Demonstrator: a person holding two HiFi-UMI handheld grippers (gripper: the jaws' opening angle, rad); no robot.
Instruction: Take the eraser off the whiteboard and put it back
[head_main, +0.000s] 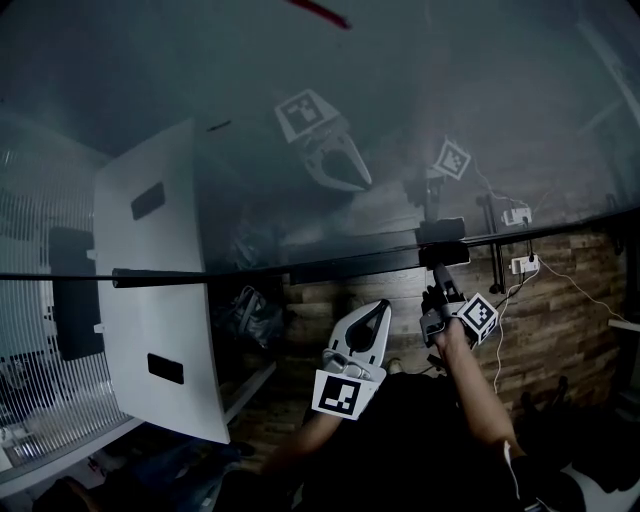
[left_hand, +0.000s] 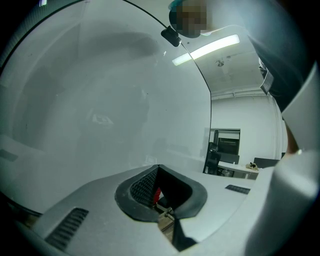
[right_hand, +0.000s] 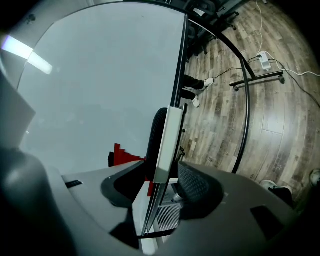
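Observation:
The whiteboard fills the upper head view, its dark lower rail crossing the picture. The eraser, a dark block, sits on the board just above that rail. In the right gripper view the eraser shows dark felt against the board and a pale back. My right gripper is open, one jaw on each side of the eraser, the pads off it. My left gripper hangs lower left, facing the board, its tips together with nothing between them.
A white panel with black slots stands at the left, before a striped glass wall. Red marks show on the board near the eraser. A power strip with cables and a black stand foot lie on the wooden floor.

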